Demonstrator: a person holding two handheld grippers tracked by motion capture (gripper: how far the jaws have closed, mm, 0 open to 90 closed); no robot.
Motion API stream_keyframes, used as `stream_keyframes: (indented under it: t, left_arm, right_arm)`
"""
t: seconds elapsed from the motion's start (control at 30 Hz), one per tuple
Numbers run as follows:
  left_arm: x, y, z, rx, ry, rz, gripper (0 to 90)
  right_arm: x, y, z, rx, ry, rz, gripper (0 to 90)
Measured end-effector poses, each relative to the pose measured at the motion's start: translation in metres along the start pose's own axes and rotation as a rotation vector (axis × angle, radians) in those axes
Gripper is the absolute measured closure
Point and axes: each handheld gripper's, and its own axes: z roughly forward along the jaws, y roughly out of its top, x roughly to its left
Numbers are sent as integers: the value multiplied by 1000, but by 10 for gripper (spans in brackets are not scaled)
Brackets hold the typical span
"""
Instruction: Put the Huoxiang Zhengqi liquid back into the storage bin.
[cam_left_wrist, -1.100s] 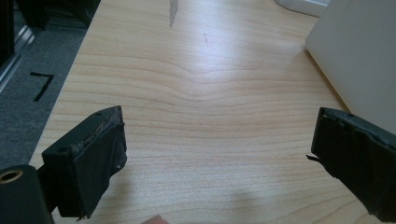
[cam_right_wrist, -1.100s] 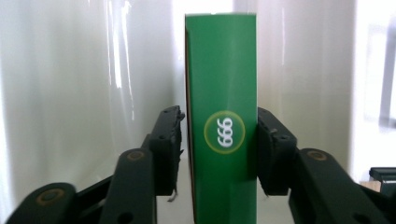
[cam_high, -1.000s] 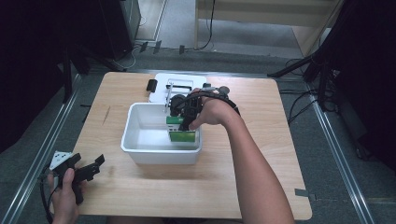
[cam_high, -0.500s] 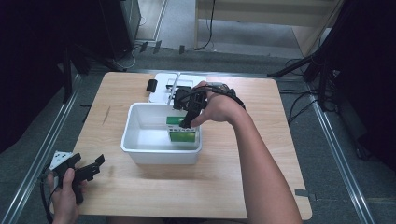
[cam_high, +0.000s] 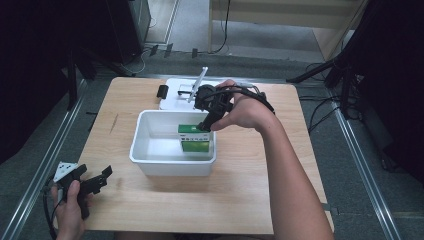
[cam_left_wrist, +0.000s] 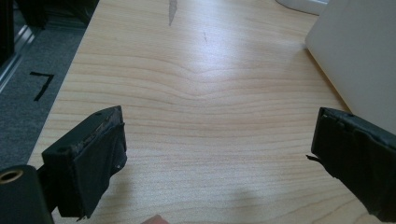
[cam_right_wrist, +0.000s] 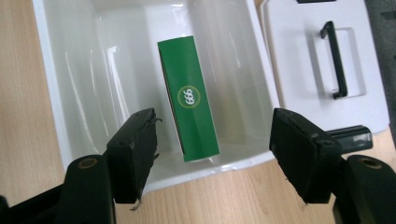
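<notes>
A green box (cam_high: 194, 138) with a round white "999" mark (cam_right_wrist: 189, 121) lies in the white bin (cam_high: 172, 168) near its right wall. My right gripper (cam_high: 205, 125) hangs above the bin's far right corner, pointing down at the box. Its jaws have just been opening and now stand open (cam_right_wrist: 215, 123), with the box below them and clear of both pads. My left gripper (cam_high: 97, 178) rests low at the table's near left corner. It is open (cam_left_wrist: 219, 135) over bare wood, with nothing between its jaws.
Behind the bin (cam_right_wrist: 51, 84) lies a white lid (cam_high: 172, 99) with a black handle (cam_right_wrist: 335, 60). A small black object (cam_high: 162, 91) sits next to the lid's left edge. Bare wooden tabletop (cam_high: 240, 195) stretches in front of the bin and to both sides.
The right gripper has lifted up out of the bin and its jaws have spread wider. The green box stays in the bin. The left gripper has not moved.
</notes>
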Motion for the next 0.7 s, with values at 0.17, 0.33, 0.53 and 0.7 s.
stream_keyframes:
  t: [0.17, 0.33, 0.53, 0.7]
  left_arm:
    - [0, 0, 0, -1, 1, 0, 40]
    - [0, 0, 0, -3, 1, -4, 40]
    - [0, 0, 0, -3, 2, -3, 40]
    - [0, 0, 0, -3, 2, -3, 40]
  right_arm:
    - [-3, -9, -13, -32, -18, 53, 314]
    - [-7, -20, -21, -60, -46, 103, 311]
    - [-12, -36, -26, -93, -64, 149, 310]
    - [-15, -50, -27, -106, -86, 184, 312]
